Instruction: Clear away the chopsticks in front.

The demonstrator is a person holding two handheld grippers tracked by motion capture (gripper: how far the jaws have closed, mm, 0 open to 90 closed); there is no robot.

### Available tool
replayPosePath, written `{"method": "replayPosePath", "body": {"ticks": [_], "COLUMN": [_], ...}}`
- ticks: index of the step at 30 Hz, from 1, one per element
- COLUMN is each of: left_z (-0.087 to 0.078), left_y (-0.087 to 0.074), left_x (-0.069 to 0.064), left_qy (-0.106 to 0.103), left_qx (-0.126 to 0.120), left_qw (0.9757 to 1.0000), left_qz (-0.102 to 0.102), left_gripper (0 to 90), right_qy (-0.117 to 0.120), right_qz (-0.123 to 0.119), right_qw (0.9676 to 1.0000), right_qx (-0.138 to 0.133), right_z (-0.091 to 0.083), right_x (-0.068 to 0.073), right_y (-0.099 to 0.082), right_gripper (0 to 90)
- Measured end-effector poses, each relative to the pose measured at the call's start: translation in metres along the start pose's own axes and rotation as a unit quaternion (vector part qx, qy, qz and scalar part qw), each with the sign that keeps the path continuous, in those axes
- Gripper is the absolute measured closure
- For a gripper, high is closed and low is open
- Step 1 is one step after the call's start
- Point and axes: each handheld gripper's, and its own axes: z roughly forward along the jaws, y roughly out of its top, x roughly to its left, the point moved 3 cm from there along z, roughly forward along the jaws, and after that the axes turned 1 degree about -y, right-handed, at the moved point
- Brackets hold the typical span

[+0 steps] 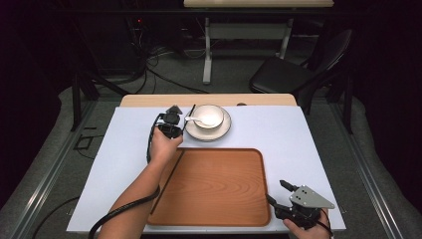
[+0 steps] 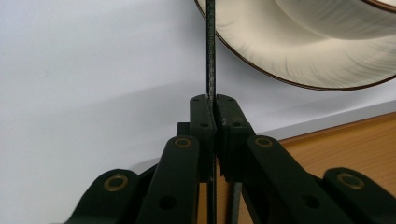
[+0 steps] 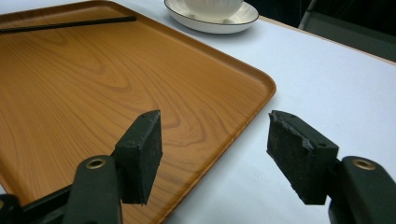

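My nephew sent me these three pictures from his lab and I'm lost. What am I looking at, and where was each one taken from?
A person at a table holds a hand-held gripper in each hand. The high view looks down from above; the other two come from cameras riding on each gripper.

On the white table lie a wooden tray and a plate with a bowl and spoon. One black chopstick rests on the tray.

The left hand-held gripper is shut on another chopstick beside the plate. The right hand-held gripper is open, holding nothing.

Black chopstick [image 2: 210, 56], wood-grain tray [image 1: 219, 184]
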Motion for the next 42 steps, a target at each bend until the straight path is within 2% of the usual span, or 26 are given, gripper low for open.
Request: {"method": "replayPosePath", "body": {"ticks": [8, 18, 22, 28, 39, 42], "left_z": [-0.018, -0.047, -0.063, -0.081, -0.095, -0.096], "left_y": [-0.009, -0.031, -0.049, -0.078, -0.141, -0.155], "left_x": [0.019, 0.035, 0.041, 0.052, 0.052, 0.050], "left_qy": [-0.010, -0.022, -0.028, -0.045, -0.049, -0.057], "left_qx": [-0.017, -0.042, -0.046, -0.046, -0.015, -0.012], "left_qw": [0.9998, 0.9989, 0.9984, 0.9978, 0.9975, 0.9972], "left_qz": [-0.006, 0.007, 0.018, 0.017, 0.049, 0.047], "left_gripper": [86.6, 86.5, 86.5, 86.5, 86.5, 86.5], "right_qy": [0.001, -0.002, -0.004, -0.006, -0.007, -0.006], "right_qz": [0.002, 0.001, -0.002, -0.001, -0.002, -0.002], "right_qw": [1.0000, 1.0000, 1.0000, 1.0000, 1.0000, 1.0000], "right_qx": [0.001, 0.001, -0.001, -0.002, -0.001, -0.001], "right_z": [0.001, 0.002, 0.000, 0.000, 0.001, 0.000], "right_x": [0.000, 0.000, 0.001, 0.001, 0.001, 0.002], "right_y": [0.000, 0.001, 0.002, 0.002, 0.002, 0.002], "right_gripper": [34.9, 34.9, 34.8, 34.9, 34.8, 34.8]}}
